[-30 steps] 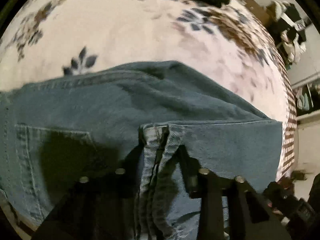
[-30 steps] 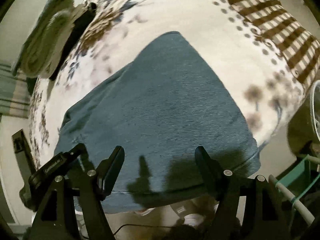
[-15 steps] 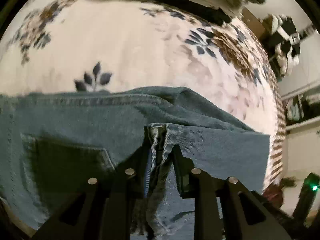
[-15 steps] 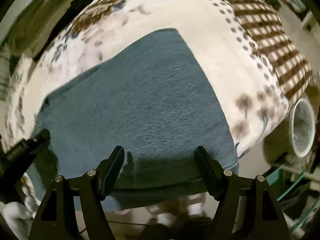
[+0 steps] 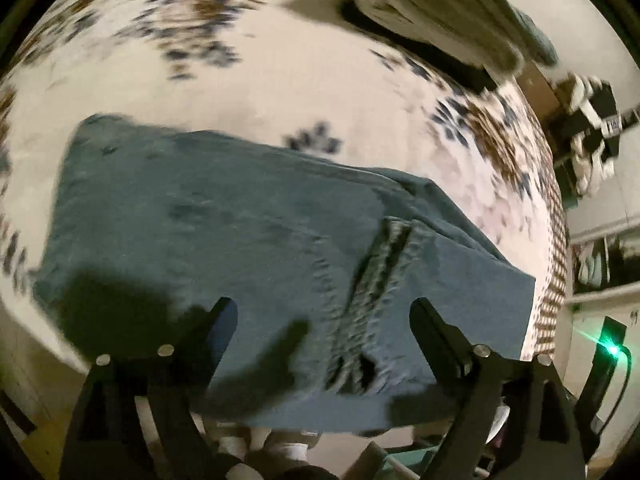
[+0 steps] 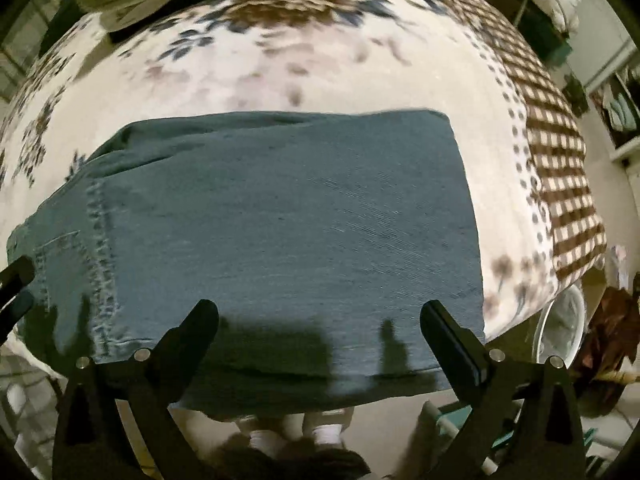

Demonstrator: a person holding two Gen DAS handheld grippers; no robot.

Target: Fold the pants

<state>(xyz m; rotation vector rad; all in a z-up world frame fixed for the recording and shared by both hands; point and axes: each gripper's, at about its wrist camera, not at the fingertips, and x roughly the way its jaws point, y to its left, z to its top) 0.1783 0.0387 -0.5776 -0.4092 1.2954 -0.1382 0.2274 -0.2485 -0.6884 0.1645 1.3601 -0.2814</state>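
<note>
The blue denim pants (image 5: 224, 240) lie folded flat on a floral bedspread (image 5: 260, 80), near the bed's front edge. The leg hems (image 5: 384, 280) rest on top of the seat part. My left gripper (image 5: 324, 312) is open and empty, above the pants near the hems. In the right wrist view the pants (image 6: 280, 224) fill the middle as a rectangle. My right gripper (image 6: 320, 316) is open and empty over their near edge. The left gripper's tip (image 6: 16, 284) shows at the left edge of the right wrist view.
Folded bedding (image 5: 448, 16) lies at the far side of the bed. A brown checked border (image 6: 560, 168) runs along the bed's right side. A white round bin (image 6: 560, 332) stands on the floor to the right. Feet in white socks (image 6: 296, 436) show below the bed edge.
My left gripper has opened and let go of the leg hems, which now lie on the pants. Both grippers have pulled back and up from the bed.
</note>
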